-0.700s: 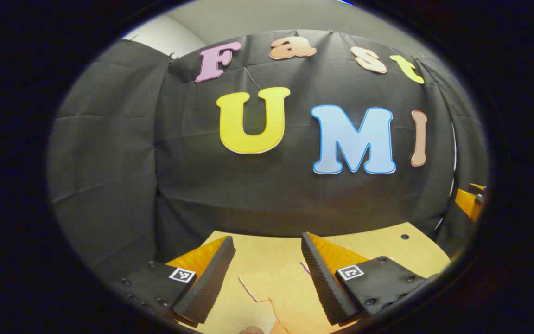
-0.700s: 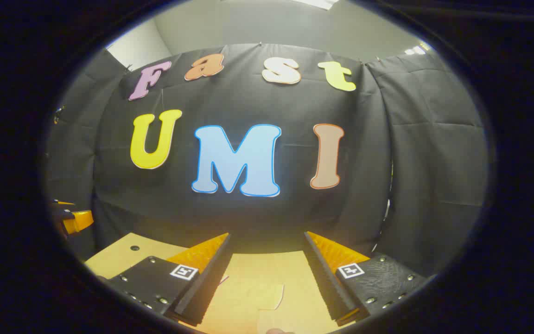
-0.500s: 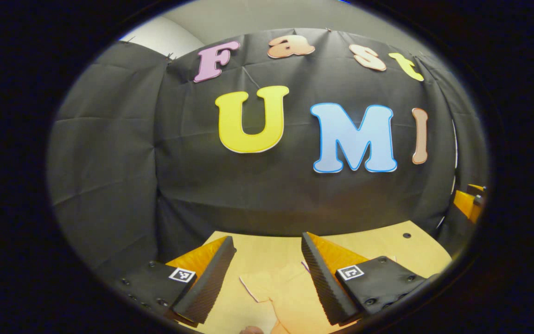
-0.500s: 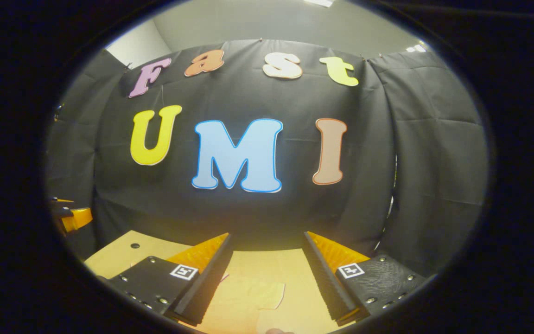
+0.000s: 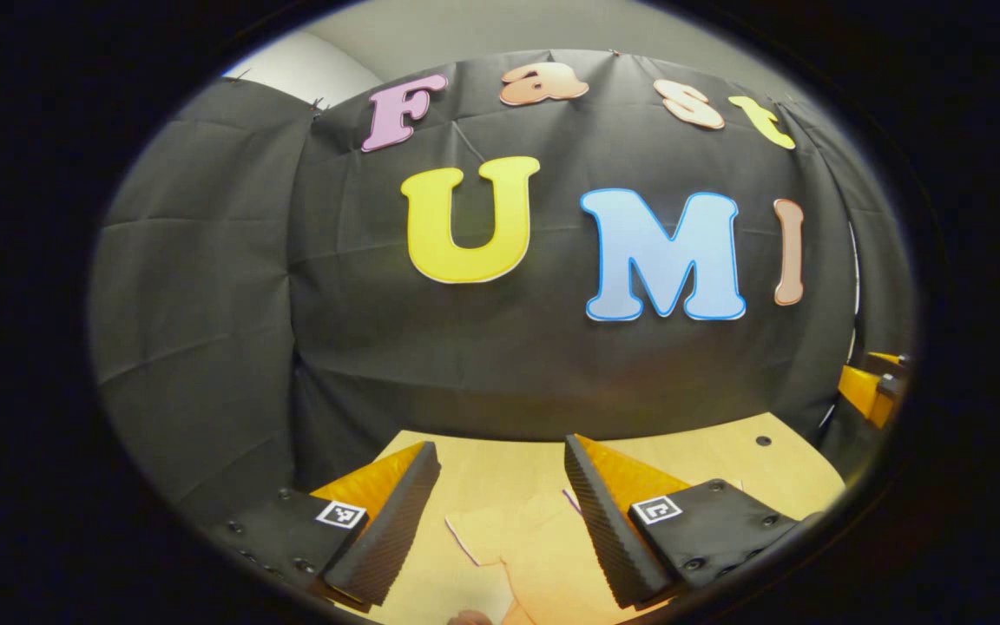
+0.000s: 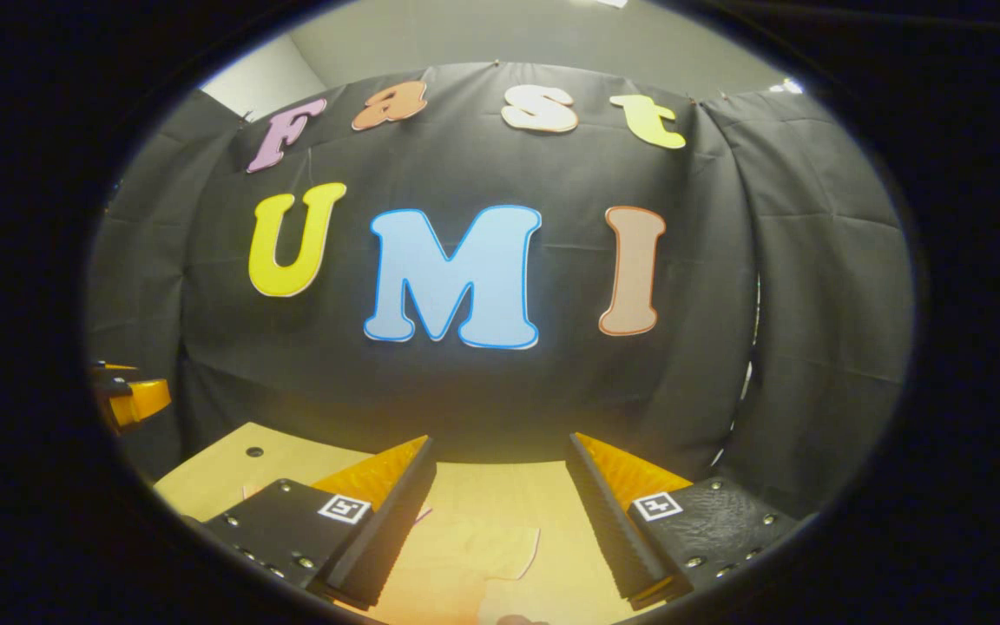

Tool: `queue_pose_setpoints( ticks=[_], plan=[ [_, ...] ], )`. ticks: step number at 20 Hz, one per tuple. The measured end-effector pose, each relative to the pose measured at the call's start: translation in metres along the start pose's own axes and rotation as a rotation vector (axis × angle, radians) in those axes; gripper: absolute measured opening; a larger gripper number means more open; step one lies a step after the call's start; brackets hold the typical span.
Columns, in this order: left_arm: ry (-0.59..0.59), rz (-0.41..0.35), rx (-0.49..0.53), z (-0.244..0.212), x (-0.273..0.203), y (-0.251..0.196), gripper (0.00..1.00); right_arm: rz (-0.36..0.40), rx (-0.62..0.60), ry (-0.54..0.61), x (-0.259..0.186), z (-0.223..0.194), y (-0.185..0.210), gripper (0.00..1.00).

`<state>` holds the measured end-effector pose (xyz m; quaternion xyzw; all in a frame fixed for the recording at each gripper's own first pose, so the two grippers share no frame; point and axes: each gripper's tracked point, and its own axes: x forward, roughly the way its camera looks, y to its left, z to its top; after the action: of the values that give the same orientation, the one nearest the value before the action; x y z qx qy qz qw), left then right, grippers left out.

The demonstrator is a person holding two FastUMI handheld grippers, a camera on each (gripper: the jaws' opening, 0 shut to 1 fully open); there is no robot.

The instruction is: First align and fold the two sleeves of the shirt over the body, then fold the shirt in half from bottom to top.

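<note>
Two grippers: left gripper (image 5: 500, 503) jaws apart | right gripper (image 6: 500, 503) jaws apart | one shirt (image 5: 522, 555) | one table (image 5: 726, 447)

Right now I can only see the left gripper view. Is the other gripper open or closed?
Observer: In the right gripper view, the right gripper is open, with nothing between its fingers.
Operator: What's in front of it?
Observer: A pale part of the shirt with a curved edge, lying flat on the table and seen through the gap between the fingers.
Operator: Is it touching the shirt?
Observer: I can't tell from that view.
</note>
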<state>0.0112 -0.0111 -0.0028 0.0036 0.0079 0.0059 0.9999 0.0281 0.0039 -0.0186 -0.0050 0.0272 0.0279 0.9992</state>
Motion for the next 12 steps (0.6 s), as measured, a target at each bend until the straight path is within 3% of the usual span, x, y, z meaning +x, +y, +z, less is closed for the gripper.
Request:
queue_pose_setpoints(
  ticks=[6,12],
  plan=[
    [0.004,-0.004,-0.003,0.000,0.002,-0.004,0.94,0.005,-0.001,0.078,0.024,-0.033,-0.003,0.94],
    [0.013,-0.009,0.001,-0.002,0.002,-0.005,0.94,-0.018,0.106,0.312,0.075,-0.132,-0.020,0.95]
  ],
)
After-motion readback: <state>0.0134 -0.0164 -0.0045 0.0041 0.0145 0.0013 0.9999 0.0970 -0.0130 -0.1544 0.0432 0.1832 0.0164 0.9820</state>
